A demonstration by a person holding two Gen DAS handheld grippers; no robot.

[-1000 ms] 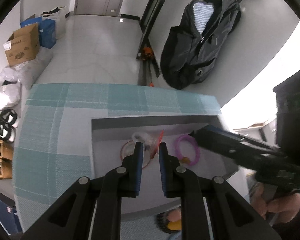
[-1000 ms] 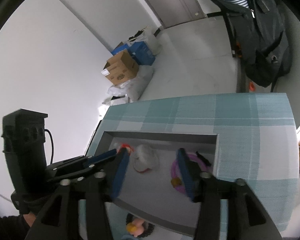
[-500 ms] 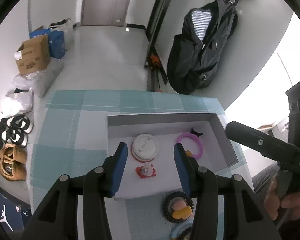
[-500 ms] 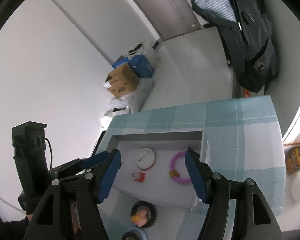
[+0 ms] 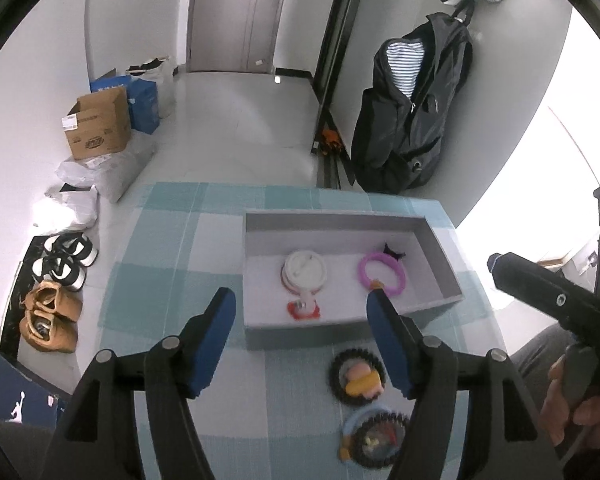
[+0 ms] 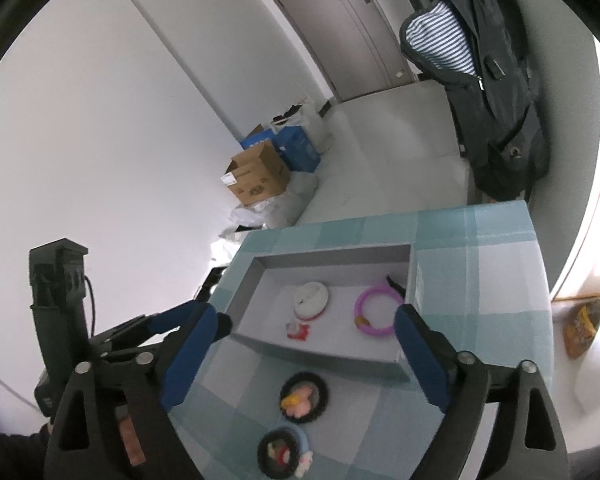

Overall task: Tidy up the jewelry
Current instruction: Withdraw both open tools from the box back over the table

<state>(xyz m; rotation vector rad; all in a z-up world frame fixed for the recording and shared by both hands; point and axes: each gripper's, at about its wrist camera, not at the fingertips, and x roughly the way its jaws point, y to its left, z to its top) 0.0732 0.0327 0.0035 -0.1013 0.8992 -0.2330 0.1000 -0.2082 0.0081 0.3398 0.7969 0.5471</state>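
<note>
Pink bracelet inside gray tray

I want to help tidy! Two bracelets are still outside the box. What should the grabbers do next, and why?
Probably lower the right gripper onto the black beaded bracelet nearest the gray box. Both grippers are open and empty, and it lies on the checked cloth just outside the box.

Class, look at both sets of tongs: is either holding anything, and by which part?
Nothing is held. The left tongs and right tongs are both open and empty above the table.
</note>
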